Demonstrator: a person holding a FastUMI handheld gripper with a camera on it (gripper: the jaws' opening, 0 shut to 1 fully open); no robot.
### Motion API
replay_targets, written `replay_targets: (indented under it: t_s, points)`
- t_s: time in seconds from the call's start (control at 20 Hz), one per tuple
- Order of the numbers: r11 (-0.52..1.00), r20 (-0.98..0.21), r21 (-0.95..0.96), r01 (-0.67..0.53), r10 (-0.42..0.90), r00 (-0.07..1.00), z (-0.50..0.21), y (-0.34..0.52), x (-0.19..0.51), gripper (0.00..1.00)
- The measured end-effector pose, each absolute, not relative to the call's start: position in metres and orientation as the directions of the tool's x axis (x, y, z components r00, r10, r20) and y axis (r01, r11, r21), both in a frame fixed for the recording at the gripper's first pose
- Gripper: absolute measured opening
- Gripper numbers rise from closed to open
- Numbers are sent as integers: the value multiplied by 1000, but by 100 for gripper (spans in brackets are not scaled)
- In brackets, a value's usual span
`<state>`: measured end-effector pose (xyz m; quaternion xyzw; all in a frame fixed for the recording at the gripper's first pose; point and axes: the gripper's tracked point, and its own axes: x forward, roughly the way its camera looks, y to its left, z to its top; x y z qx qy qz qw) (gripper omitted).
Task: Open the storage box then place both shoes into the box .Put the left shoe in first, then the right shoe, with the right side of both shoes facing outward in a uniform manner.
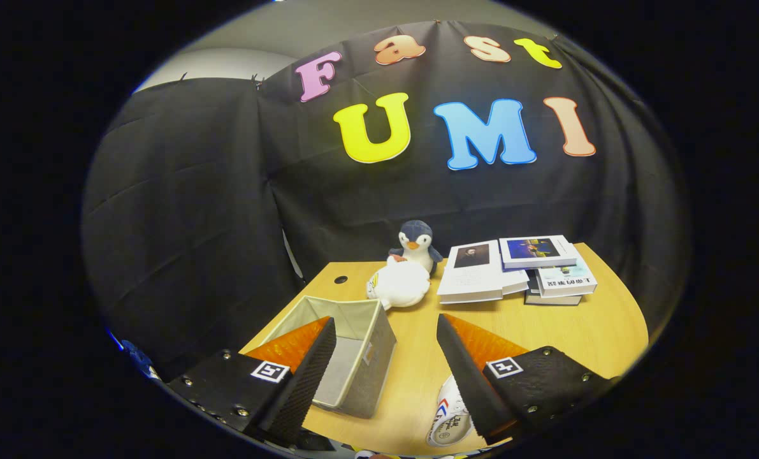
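Observation:
A grey fabric storage box (371, 357) stands open on the wooden table (583, 331), its top uncovered and its inside bare as far as I can see. My gripper (385, 331) hovers above the table, open, with nothing between its fingers. The left finger overlaps the box's near left corner. A white shoe (449, 417) with red and blue marks lies on the table low by the right finger, partly hidden under it. I see only part of that shoe.
A plush penguin (416, 245) stands at the table's back with a white plush toy (399, 285) lying in front of it. Several books (513, 271) are stacked at the back right. A round cable hole (341, 279) is at the back left.

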<state>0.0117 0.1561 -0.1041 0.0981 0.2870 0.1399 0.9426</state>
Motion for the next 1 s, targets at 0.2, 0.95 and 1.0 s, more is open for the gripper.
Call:
replay_targets:
  t_s: [0.2,0.95,1.0]
  points:
    - [950,-565,256,-177,296,771,-130,133,3,97]
    - [968,-757,194,-159,251,604,-243,84,-40,96]
    - [969,-768,187,-159,245,592,-249,83,-42,96]
